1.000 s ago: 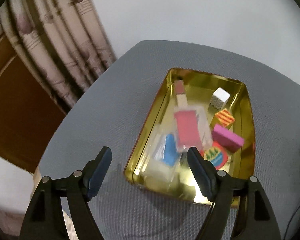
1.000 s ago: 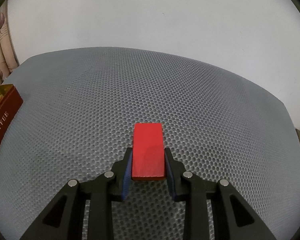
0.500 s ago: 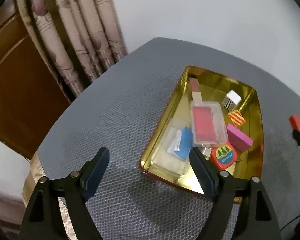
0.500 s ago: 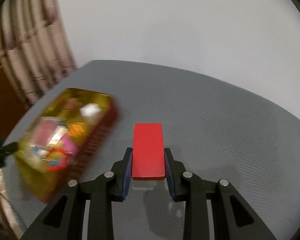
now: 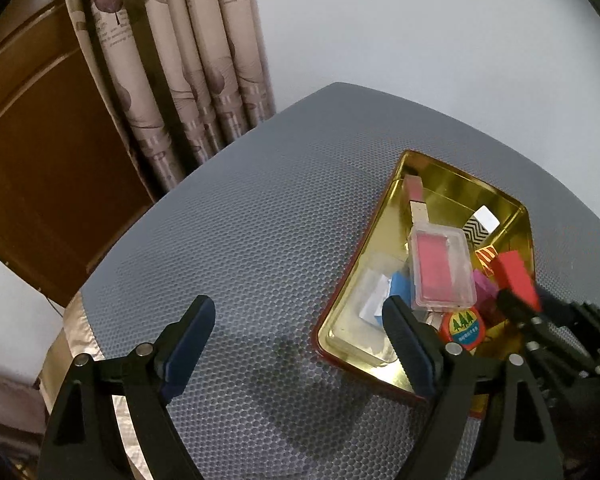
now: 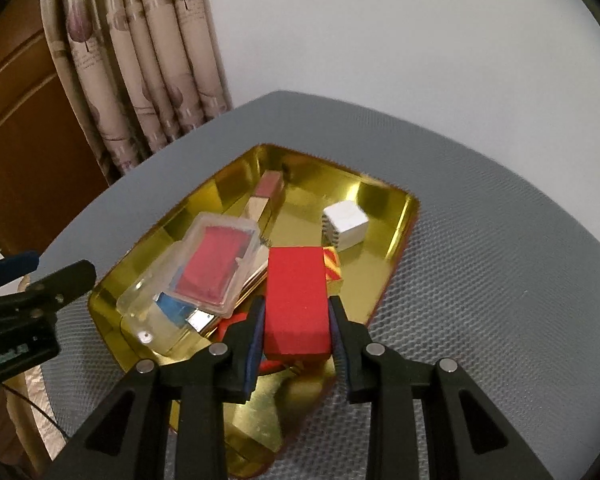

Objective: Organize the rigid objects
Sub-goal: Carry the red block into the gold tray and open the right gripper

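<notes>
We see a red rectangular block (image 6: pixel 296 300) raised above a gold tin tray (image 6: pixel 400 224) on the grey mat. In the tray lie a clear case with a red insert (image 6: pixel 216 264), a white cube (image 6: pixel 346 226) and a striped block (image 6: pixel 331 266).

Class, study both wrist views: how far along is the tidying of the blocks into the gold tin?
Done: the tin already holds a clear case, a white cube, a striped block and other pieces. In hand: the right gripper is shut on a red block above the tin. Left: releasing it inside. The left gripper is open and empty, beside the tin.
</notes>
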